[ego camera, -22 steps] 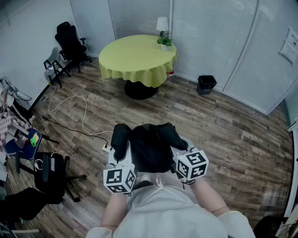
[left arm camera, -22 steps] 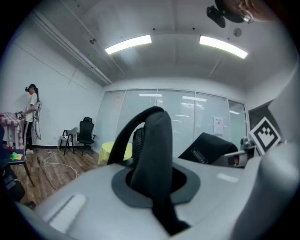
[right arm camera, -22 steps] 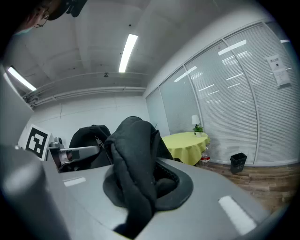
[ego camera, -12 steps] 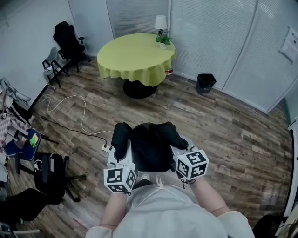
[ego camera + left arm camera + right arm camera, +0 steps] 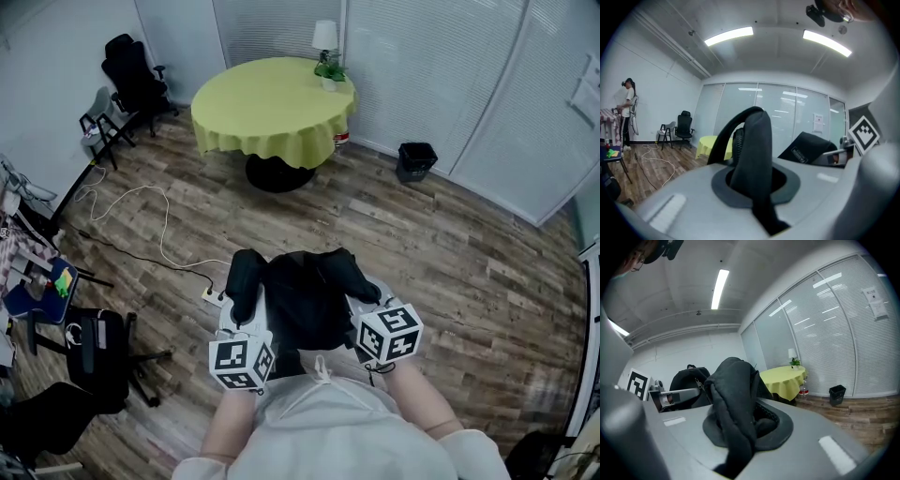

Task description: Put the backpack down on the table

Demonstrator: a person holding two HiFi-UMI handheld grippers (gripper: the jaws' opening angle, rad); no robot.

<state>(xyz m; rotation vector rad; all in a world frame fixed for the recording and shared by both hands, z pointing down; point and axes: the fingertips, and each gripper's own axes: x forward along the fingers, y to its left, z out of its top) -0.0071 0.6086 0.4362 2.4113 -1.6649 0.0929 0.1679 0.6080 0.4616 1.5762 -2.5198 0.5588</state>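
Note:
A black backpack (image 5: 302, 300) hangs in front of the person's body above the wooden floor. My left gripper (image 5: 240, 321) is shut on its left shoulder strap (image 5: 752, 154), which runs up out of the jaws. The right gripper (image 5: 362, 298) is shut on the other strap (image 5: 733, 399), bunched between its jaws. The bag's body (image 5: 808, 147) shows between the two grippers in both gripper views. The round table (image 5: 272, 108) with a yellow-green cloth stands some way ahead, also seen as the table (image 5: 785, 378) in the right gripper view.
A lamp (image 5: 324, 37) and a small plant (image 5: 331, 77) stand on the table's far edge. A black bin (image 5: 416, 159) sits by the glass wall. Office chairs (image 5: 131, 80) stand far left, a white cable (image 5: 141, 202) crosses the floor, and a person (image 5: 628, 112) stands at the left wall.
The room has slid slightly up and left in the head view. Both grippers and the backpack keep the same place in front of the body.

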